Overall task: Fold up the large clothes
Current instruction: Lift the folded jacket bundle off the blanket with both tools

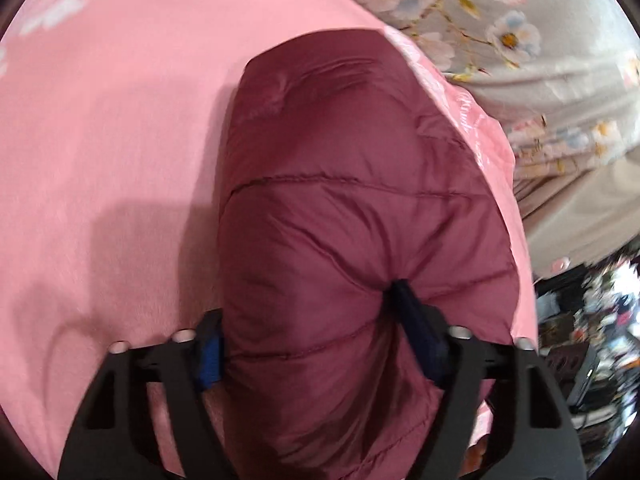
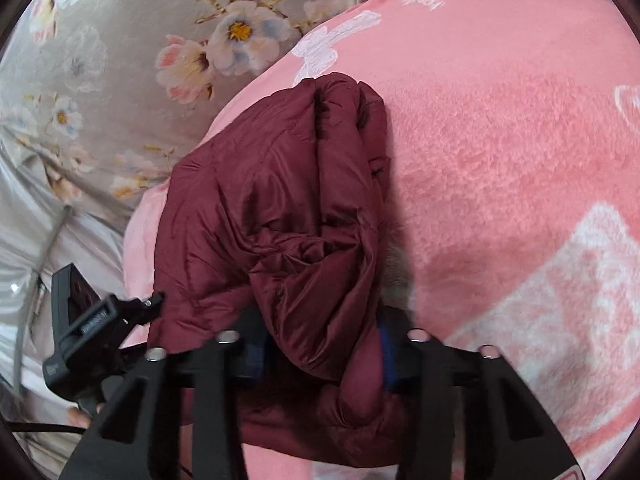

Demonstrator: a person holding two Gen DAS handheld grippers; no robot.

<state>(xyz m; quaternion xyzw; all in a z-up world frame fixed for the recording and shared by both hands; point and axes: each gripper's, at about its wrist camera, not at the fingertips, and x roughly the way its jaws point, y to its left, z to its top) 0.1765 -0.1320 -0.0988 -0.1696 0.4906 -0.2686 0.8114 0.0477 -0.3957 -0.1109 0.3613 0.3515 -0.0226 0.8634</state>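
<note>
A maroon quilted puffer jacket point(image 1: 340, 200) lies bunched into a thick bundle on a pink fleece blanket point(image 1: 120, 140). My left gripper point(image 1: 304, 308) is clamped on the near end of the bundle. Its blue-padded fingers point(image 1: 418, 340) press a dent into the padding. In the right wrist view the same jacket point(image 2: 272, 184) shows as a crumpled roll with folds on top. My right gripper point(image 2: 322, 336) is shut on a gathered fold of it at the near end, and the fabric hides most of both pads.
The pink blanket point(image 2: 500, 140) with white patterns spreads around the jacket. A grey floral sheet point(image 1: 520, 40) lies beyond the blanket's edge point(image 2: 120, 60). Black clamp-like gear point(image 2: 84, 328) sits at the lower left of the right wrist view. Dark clutter point(image 1: 592, 340) lies off the bed.
</note>
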